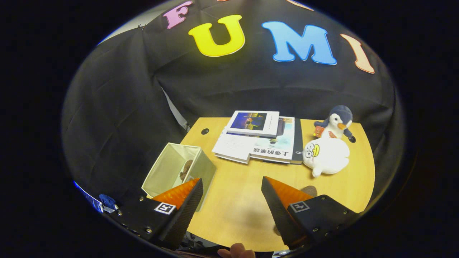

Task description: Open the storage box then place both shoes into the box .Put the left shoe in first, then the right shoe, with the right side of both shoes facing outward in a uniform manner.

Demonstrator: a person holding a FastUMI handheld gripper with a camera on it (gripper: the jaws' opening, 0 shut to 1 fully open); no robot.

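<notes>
The tongs stand wide apart over bare counter, gripping nothing; the open storage box sits at lower left, just past the left finger, a brown shoe inside; books and plush toys lie beyond.

tongs spread over bare table | storage box open (shoe inside)
</notes>
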